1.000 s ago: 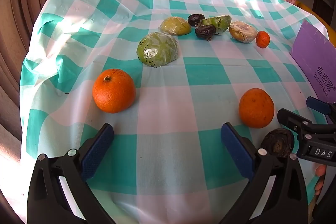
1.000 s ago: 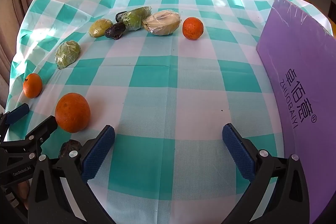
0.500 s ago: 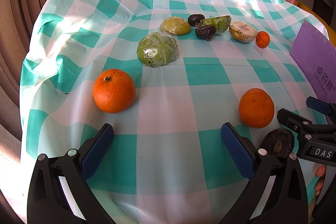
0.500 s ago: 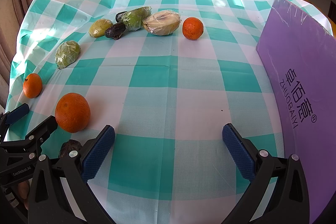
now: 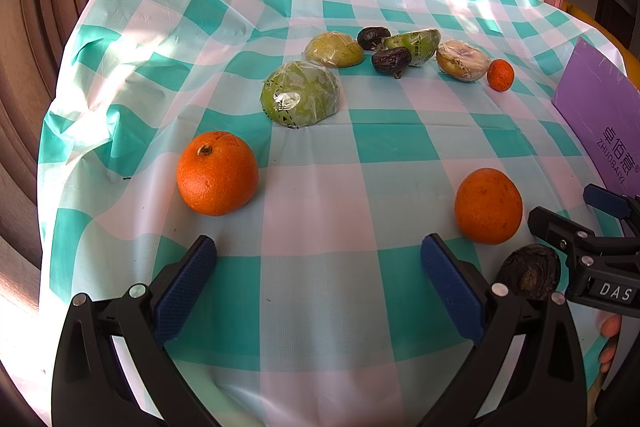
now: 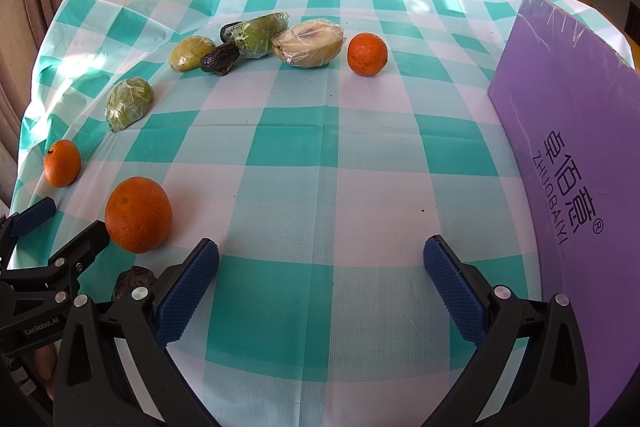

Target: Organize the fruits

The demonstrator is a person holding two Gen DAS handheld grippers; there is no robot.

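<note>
My left gripper [image 5: 318,277] is open and empty above the near table edge. An orange [image 5: 217,173] lies ahead of its left finger and a second orange [image 5: 488,205] to the right. A dark fruit [image 5: 529,271] sits beside the right finger. My right gripper [image 6: 320,281] is open and empty too. The second orange [image 6: 138,214] lies to its left. Further back are a wrapped green fruit [image 5: 300,93], a wrapped yellow-green fruit [image 5: 334,49], dark fruits [image 5: 391,61], a wrapped green half [image 5: 414,43], a wrapped pale half [image 6: 310,43] and a small orange [image 6: 367,53].
A purple box [image 6: 568,163] stands along the right side of the table. The teal-and-white checked cloth [image 6: 320,155] hangs over the round table's edges. Curtains [image 5: 36,39] hang at the left. The other gripper shows at each view's edge.
</note>
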